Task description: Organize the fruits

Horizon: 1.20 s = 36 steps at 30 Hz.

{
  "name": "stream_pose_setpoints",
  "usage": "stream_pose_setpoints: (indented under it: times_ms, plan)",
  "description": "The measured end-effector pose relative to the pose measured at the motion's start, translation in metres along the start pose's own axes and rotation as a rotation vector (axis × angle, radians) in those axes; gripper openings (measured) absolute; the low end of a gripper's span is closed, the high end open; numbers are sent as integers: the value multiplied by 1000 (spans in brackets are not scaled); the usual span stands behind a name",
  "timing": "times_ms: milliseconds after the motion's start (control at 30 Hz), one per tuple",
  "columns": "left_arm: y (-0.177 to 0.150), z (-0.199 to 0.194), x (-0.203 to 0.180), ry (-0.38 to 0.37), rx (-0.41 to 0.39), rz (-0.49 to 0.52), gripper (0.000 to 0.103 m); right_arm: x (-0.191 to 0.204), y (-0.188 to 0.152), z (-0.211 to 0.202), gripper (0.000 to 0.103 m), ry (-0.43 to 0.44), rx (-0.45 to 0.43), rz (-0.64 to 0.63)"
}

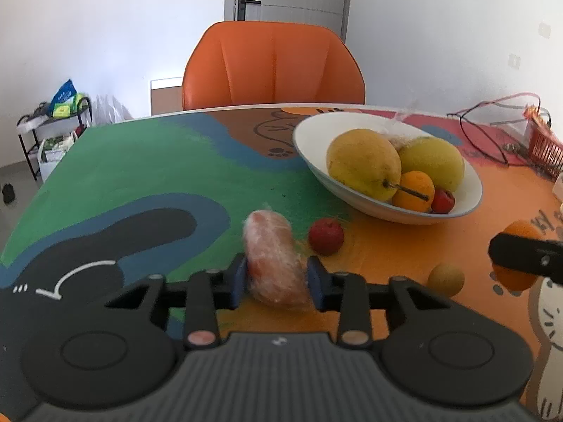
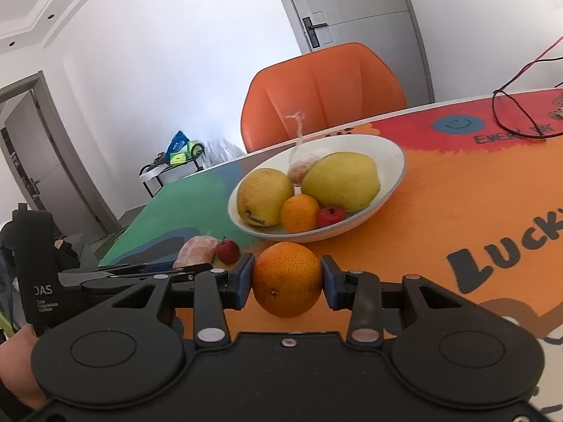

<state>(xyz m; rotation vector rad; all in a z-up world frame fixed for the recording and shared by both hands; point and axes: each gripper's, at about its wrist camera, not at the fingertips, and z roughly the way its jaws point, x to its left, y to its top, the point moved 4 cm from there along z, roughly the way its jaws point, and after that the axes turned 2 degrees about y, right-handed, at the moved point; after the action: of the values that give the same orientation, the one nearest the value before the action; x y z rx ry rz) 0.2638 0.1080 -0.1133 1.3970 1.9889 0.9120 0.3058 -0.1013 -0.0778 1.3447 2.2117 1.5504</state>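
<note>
left wrist: we look low and close across the table (image 1: 140, 176) | right wrist: likewise, tilted | shared: white bowl (image 1: 468, 190), orange chair (image 2: 327, 91)

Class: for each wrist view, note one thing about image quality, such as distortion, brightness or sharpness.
Left wrist view: fisheye bends the table edge; dark vignette in the corners; the wrapped fruit looks slightly soft. Right wrist view: tilted, door frame curved; wall washed out bright; the orange is sharp.

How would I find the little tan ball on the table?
Start at the white bowl of fruit, then come toward the near table edge. Right of the small red fruit sits the tan ball, alone on the orange patch. It is the only dull tan fruit outside the bowl.
</note>
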Motion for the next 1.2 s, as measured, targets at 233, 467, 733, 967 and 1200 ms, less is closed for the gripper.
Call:
stream_pose_setpoints:
  times_ms: [233,467,733,967,1200]
  plan:
    - [1,-11,13,-44,-28,-46,23,3,-1,4,38,5,4,2]
    - [-1,-17,20,-52,-22,-65,22,7,-3,5,38,17,4,-4]
    - [0,-27,26,-79,-42,-79,20,5,-3,7,38,13,5,6]
    - [13,-39,22,-103,-93,-84,20,5,-3,7,38,9,3,8]
    - [40,-48,16,-111,-153,-72,20,-3,1,0,38,0,-20,23]
